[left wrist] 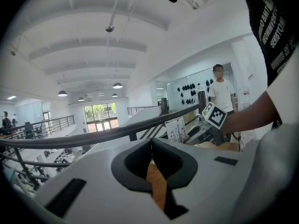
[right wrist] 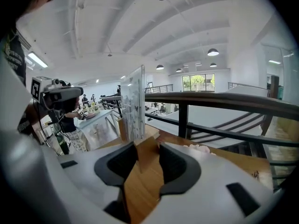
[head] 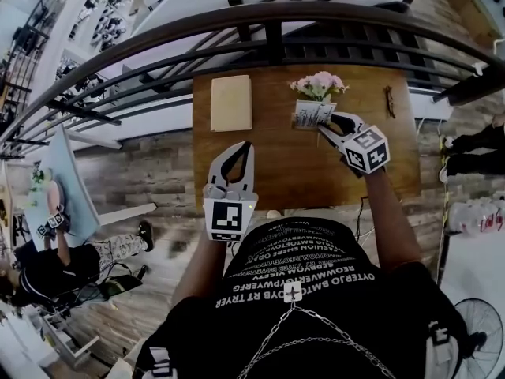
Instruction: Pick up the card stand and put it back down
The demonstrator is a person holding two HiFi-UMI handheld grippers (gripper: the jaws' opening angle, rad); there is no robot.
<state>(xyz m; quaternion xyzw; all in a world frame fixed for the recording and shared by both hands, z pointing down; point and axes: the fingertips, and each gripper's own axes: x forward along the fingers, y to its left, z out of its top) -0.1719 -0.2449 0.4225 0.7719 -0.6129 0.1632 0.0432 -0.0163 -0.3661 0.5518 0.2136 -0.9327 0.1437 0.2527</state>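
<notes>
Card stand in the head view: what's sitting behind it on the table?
Pink flowers stand right behind the card stand, near the far edge of the table. The card covers their lower part, so whatever holds them cannot be seen.

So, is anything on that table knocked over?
Nothing stands out: the clear card stand with wooden base is upright in the right hand-held gripper, and the pink flowers and tan book look tidy.

Table (head: 260,172) of matt brown wood, card stand (right wrist: 133,106) a glossy clear plastic sheet on a pale wooden block, railing (head: 268,13) dark smooth metal, right gripper (right wrist: 147,149) matt white plastic.
</notes>
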